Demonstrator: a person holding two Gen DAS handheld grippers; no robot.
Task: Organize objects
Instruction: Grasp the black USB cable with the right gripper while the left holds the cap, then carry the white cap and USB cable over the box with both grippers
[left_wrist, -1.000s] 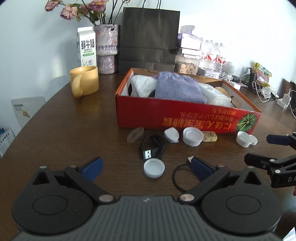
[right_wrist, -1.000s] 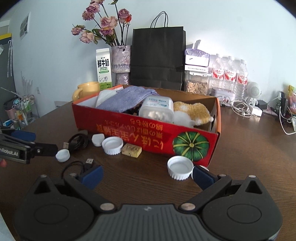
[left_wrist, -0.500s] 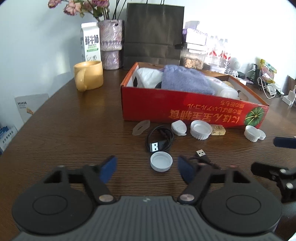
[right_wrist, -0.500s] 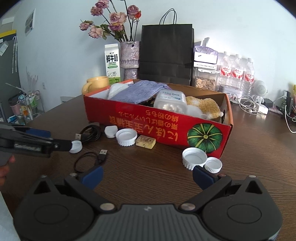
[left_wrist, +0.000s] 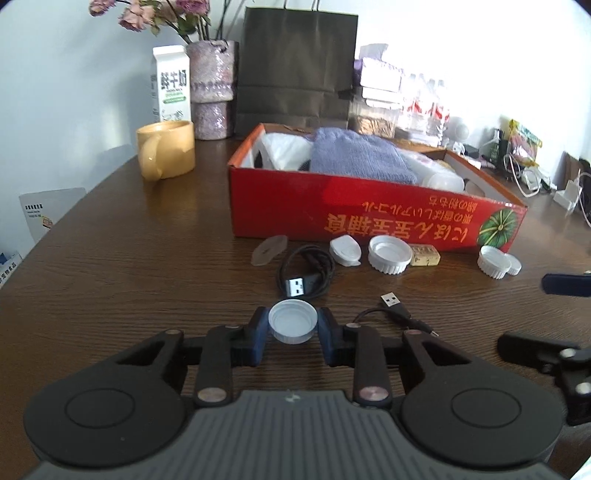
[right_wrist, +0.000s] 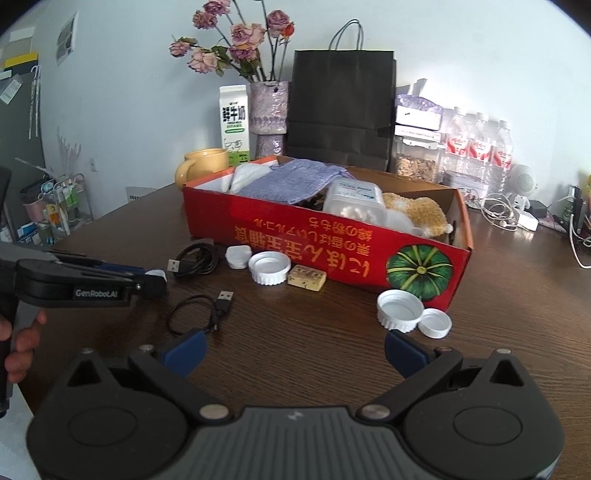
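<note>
**Left gripper clamps the small white cap; right gripper waits wide apart**

A second ago the left gripper (left_wrist: 293, 326) stood with its blue pads spread wide, the small white bottle cap (left_wrist: 293, 325) lying free on the tabletop (left_wrist: 129, 258) ahead of them. Half a second ago the pads had drawn inward on either side of it. Now they press against both sides of the cap, which sits open side up between them. From the right wrist view, the left gripper (right_wrist: 157, 277) reaches in from the left edge, a sliver of the white cap (right_wrist: 157, 273) showing at its tip.

The right gripper (right_wrist: 293, 350) has its fingers spread wide with nothing between them, as in both earlier frames. It has drawn back a little from the large ridged cap (right_wrist: 400, 309) and the small smooth cap (right_wrist: 436, 322) touching it, near the pumpkin-printed corner of the red box (right_wrist: 332, 247).

The rest of the loose things lie where they lay before, along the front wall of the box: a coiled black USB cable (left_wrist: 306, 271), a flip-top cap (left_wrist: 345, 250), a wide ridged lid (left_wrist: 389, 254), and a small tan block (left_wrist: 424, 254) just beside it. A second thin cable (left_wrist: 391, 310) with a USB plug lies just to the right of the left gripper. The box holds a lavender cloth (left_wrist: 354, 157).

A yellow mug (left_wrist: 166, 155) stands towards the tabletop's far left edge.
</note>
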